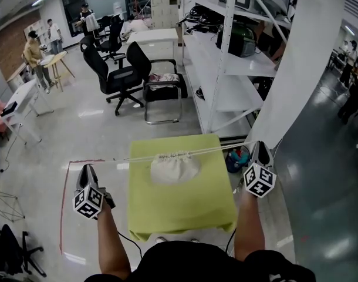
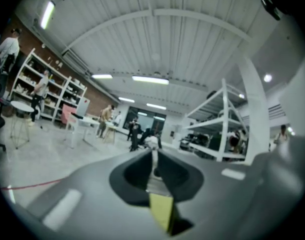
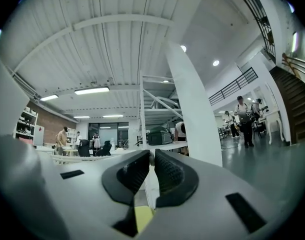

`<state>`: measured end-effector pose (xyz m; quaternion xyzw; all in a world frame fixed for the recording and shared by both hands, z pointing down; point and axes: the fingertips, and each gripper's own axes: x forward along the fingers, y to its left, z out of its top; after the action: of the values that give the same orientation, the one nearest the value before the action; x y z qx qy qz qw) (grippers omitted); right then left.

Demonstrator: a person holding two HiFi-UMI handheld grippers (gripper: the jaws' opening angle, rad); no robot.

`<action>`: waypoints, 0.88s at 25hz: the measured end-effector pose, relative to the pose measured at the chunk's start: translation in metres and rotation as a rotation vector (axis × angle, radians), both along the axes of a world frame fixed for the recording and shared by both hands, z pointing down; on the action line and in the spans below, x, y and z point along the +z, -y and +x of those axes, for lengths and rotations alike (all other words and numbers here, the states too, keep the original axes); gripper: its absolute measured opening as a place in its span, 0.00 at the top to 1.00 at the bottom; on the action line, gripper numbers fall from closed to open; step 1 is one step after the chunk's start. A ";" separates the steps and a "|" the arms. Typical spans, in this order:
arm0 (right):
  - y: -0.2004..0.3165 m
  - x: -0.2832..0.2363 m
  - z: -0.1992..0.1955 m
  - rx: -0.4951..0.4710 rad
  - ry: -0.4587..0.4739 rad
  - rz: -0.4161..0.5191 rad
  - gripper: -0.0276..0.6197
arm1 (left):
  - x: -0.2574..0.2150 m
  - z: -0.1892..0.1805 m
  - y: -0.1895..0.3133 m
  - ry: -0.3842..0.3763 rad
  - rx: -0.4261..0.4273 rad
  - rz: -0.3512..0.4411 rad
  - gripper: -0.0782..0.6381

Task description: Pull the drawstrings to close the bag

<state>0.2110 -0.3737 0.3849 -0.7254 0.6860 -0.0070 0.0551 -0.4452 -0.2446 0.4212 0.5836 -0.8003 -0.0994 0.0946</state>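
Observation:
A white drawstring bag (image 1: 175, 168) lies on the far half of a yellow-green table (image 1: 185, 210), its mouth gathered tight. Two white drawstrings (image 1: 185, 153) run taut from the mouth out past both sides of the table. My left gripper (image 1: 87, 169) is off the table's left edge, shut on the left cord end (image 2: 154, 162). My right gripper (image 1: 261, 145) is off the far right corner, shut on the right cord end (image 3: 149, 191). In both gripper views the pads press on a thin white cord, and the bag itself is out of sight.
A white shelving rack (image 1: 226, 69) and a white pillar (image 1: 296, 69) stand just beyond the table on the right. Black office chairs (image 1: 117, 75) are further back. Red tape (image 1: 64, 204) marks the floor on the left. People stand at desks at the back left.

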 end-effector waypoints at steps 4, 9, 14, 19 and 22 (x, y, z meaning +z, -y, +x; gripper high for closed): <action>0.003 0.000 0.004 -0.007 -0.002 0.009 0.90 | -0.002 -0.008 0.000 -0.007 -0.007 0.014 0.84; 0.009 0.002 -0.004 -0.035 -0.071 -0.007 0.90 | -0.001 -0.006 0.011 0.033 0.006 -0.017 0.84; 0.017 0.008 -0.026 -0.068 -0.200 -0.023 0.90 | -0.005 -0.007 0.028 0.120 0.010 -0.049 0.84; 0.034 0.008 -0.053 -0.127 -0.246 -0.025 0.90 | -0.010 0.005 0.059 0.190 0.063 -0.076 0.84; 0.045 0.006 -0.072 -0.157 -0.262 -0.017 0.90 | -0.015 0.013 0.080 0.212 0.090 -0.074 0.84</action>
<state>0.1394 -0.4192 0.3911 -0.6648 0.7418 0.0777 -0.0421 -0.4321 -0.3248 0.4066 0.6224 -0.7819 -0.0030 0.0353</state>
